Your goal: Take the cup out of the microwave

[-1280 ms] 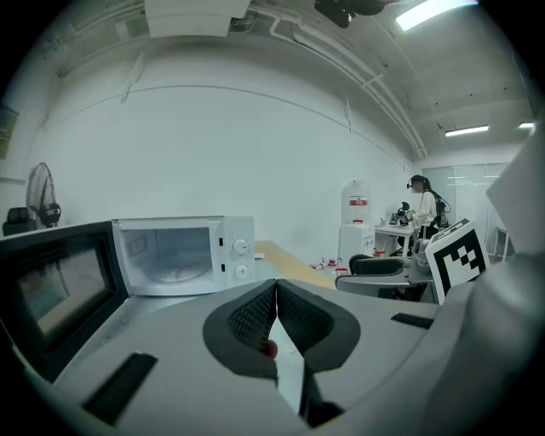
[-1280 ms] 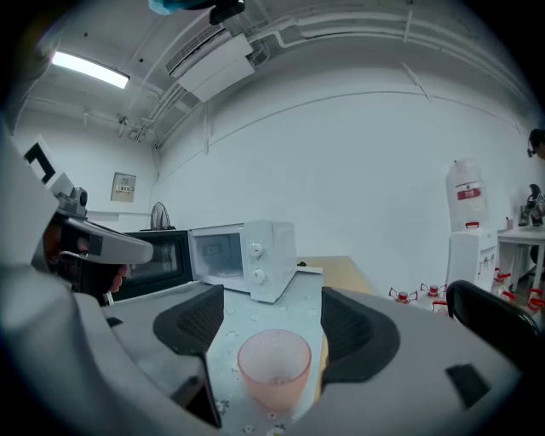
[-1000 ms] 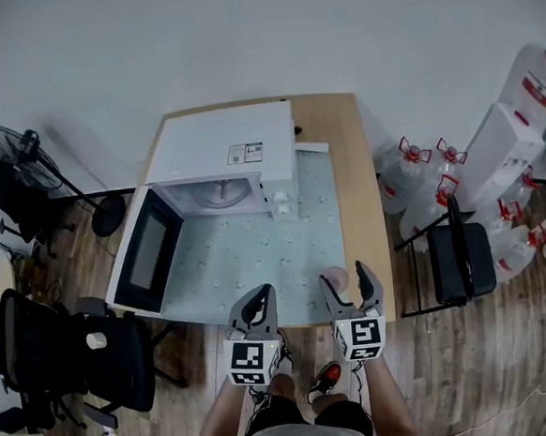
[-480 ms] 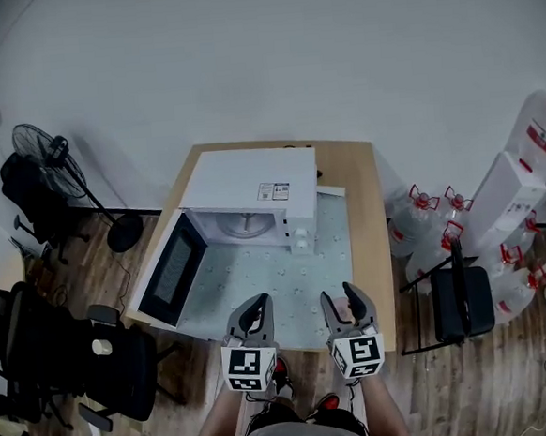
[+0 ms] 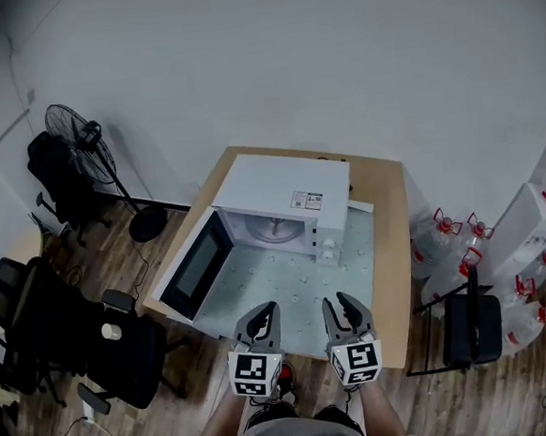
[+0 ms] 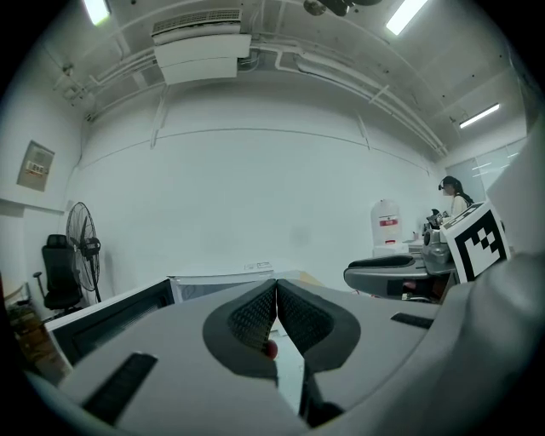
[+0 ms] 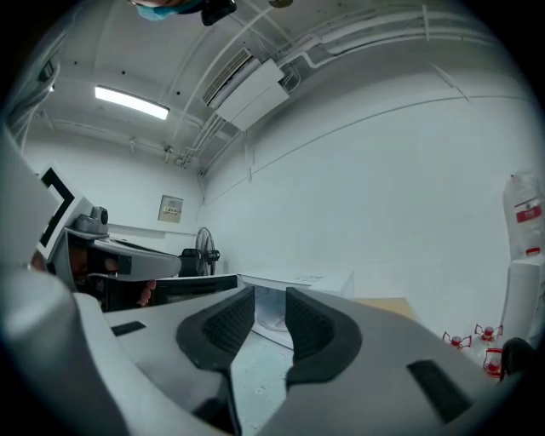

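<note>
Your left gripper [image 5: 262, 315] was closed, its pads meeting on nothing. Your right gripper [image 5: 341, 306] had just been closing, with a narrow gap between its jaws and nothing in it. Both hung at the table's [image 5: 386, 213] near edge, well short of the microwave [image 5: 280, 188], whose door [image 5: 194, 266] was open to the left. I couldn't find the cup: the cavity showed only the turntable [image 5: 274, 226]. Expect the cup to be light, rigid and maybe slick; I'd pinch its wall just under the rim.
</note>
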The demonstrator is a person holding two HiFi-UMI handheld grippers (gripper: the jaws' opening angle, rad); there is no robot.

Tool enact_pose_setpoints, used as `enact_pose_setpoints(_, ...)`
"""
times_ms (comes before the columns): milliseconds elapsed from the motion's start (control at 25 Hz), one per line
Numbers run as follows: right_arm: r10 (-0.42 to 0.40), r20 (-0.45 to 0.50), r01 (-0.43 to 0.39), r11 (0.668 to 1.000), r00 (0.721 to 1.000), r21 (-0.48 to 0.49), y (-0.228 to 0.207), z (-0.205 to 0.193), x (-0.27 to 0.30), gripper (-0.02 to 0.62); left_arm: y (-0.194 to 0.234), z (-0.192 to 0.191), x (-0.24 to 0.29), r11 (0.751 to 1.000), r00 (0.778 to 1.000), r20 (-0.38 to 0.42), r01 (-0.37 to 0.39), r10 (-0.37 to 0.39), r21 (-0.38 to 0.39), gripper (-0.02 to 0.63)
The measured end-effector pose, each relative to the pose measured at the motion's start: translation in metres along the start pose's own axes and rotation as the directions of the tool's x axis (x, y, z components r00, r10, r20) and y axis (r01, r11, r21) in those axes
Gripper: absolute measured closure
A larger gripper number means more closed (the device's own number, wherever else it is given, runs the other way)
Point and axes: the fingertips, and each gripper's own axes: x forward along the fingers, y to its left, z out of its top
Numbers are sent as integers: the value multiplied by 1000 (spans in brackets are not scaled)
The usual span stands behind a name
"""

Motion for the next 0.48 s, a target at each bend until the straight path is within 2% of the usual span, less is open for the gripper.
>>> enact_pose_setpoints(200,51,3,-51,998,999,-22,19,1,8,503,12,-6,-7,999,999,-9,-38,38,-5,583)
enact_pose_setpoints(480,80,-7,-81,996,997,-28,29,-2,16,569,23,-12,-12,997,997,-19,-76,75,-18,583)
